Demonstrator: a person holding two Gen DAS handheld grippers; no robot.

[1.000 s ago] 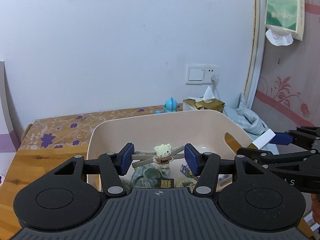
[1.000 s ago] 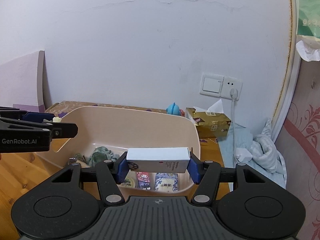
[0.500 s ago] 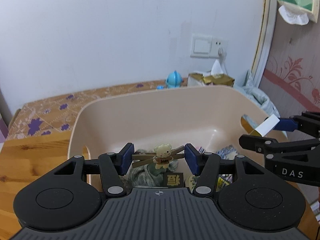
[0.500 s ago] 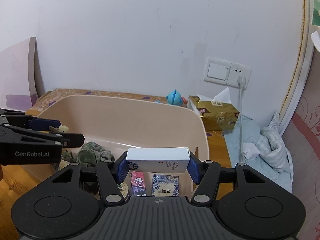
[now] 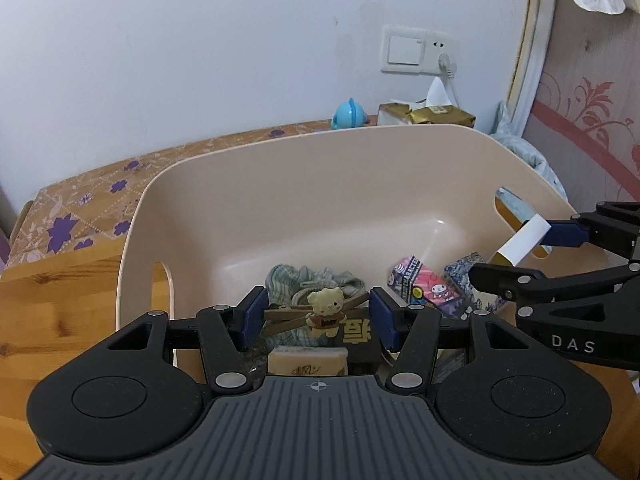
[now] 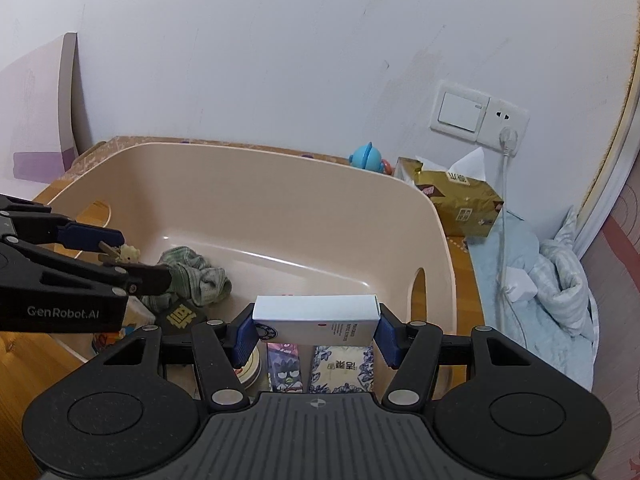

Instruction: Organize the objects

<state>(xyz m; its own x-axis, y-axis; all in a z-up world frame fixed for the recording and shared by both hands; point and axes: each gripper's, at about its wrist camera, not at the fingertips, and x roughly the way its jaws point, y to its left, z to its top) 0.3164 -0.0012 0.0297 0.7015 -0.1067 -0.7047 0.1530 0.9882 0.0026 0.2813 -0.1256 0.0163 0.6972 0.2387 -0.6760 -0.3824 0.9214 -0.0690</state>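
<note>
Hanging over the near rim of the beige plastic tub (image 5: 280,184), the left gripper (image 5: 318,316) has its blue pads closed on a brown hair clip with a cream bear charm (image 5: 326,312), the clip lying crosswise between them so each pad presses on one end. That hold keeps the bear facing outward and seems meant for letting the clip fall straight into the tub, which sits on a wooden table (image 5: 52,300). Below it lie a crumpled green cloth (image 5: 316,280), a pink cartoon packet (image 5: 424,286) and a blue-patterned tissue pack (image 5: 466,280). The gripper body covers the tub's near floor, so a pale packet and a dark one with gold characters show only in part. At the right edge the right gripper (image 5: 520,256) enters side-on, with only the end of its white box visible.

From the right wrist view, the right gripper (image 6: 316,330) is clamped endwise on a long white carton (image 6: 316,320), held level above the tub's right end, probably for a flat drop beside the tissue packs (image 6: 344,368). The carton's print is too small to read. The left gripper (image 6: 124,268) shows from the side, the bear clip (image 6: 128,254) barely peeking out. A round tin under the carton is mostly hidden.
</note>
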